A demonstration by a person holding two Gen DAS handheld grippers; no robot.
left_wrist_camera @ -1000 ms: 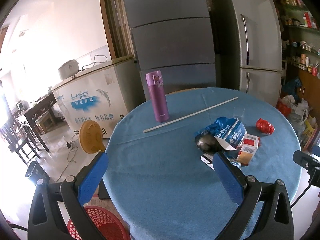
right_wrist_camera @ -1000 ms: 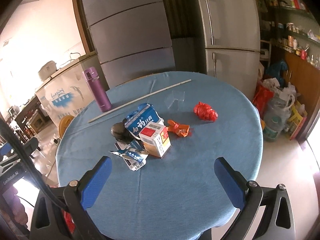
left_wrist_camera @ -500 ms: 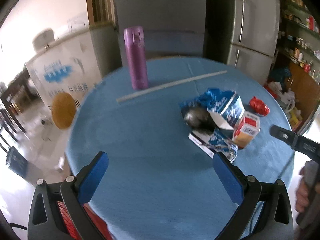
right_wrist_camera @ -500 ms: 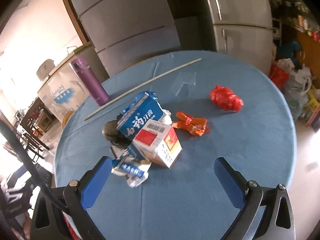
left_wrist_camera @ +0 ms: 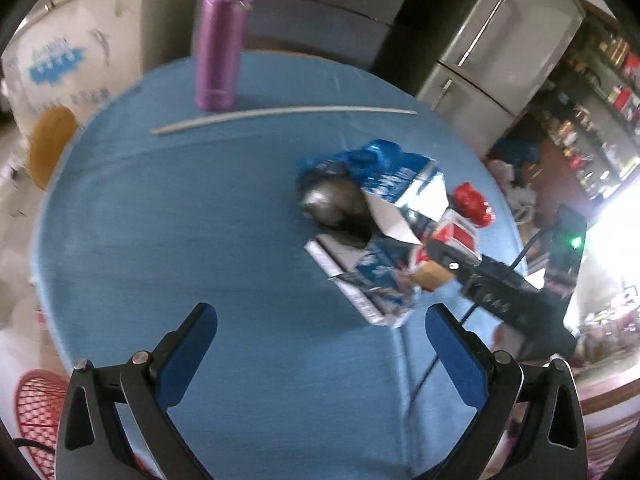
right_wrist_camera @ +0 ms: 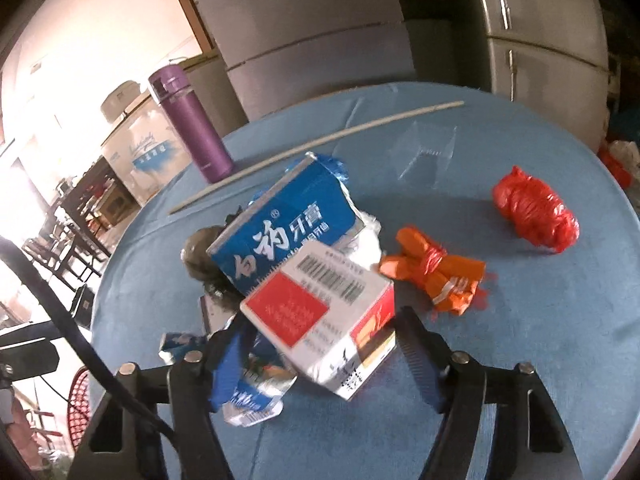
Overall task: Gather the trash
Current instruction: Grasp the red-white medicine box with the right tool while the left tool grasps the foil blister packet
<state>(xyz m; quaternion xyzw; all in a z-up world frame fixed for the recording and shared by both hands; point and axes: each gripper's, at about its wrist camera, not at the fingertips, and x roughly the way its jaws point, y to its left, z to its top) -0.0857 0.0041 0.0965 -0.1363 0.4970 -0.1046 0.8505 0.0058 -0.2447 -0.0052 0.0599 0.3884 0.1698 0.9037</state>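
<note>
Trash pile on the blue table, right gripper closing in on the red-and-white box

Trash sits in a heap right of centre on the round table (right_wrist_camera: 520,360), which has a soft blue cloth over it. Compared with a second ago both cameras are way lower and closer, tilted down at the pile, so everything looks bigger.

The right gripper (right_wrist_camera: 320,344) was spread wide before; its jaws have just been closing and now straddle the red-and-white carton (right_wrist_camera: 320,312), a small cardboard box with a barcode on top. Can't tell if the blue pads actually press on it yet, that bit is blurry. The left gripper (left_wrist_camera: 320,344) hangs over bare cloth with its fingers spread wide and nothing between them.

Leaning behind that carton is a blue toothpaste box (right_wrist_camera: 280,232), glossy cardboard with white lettering. A dark crumpled lump (right_wrist_camera: 200,252) sits at its left, and flattened blue-white packaging (right_wrist_camera: 248,392) lies under the left finger. Off to the right are a twisted orange wrapper (right_wrist_camera: 436,276) and a scrunched red plastic bag (right_wrist_camera: 536,212), well apart from the heap.

Further back: a purple metal flask (right_wrist_camera: 188,124) standing upright and a thin pale rod (right_wrist_camera: 320,148) lying just in front of it.
</note>
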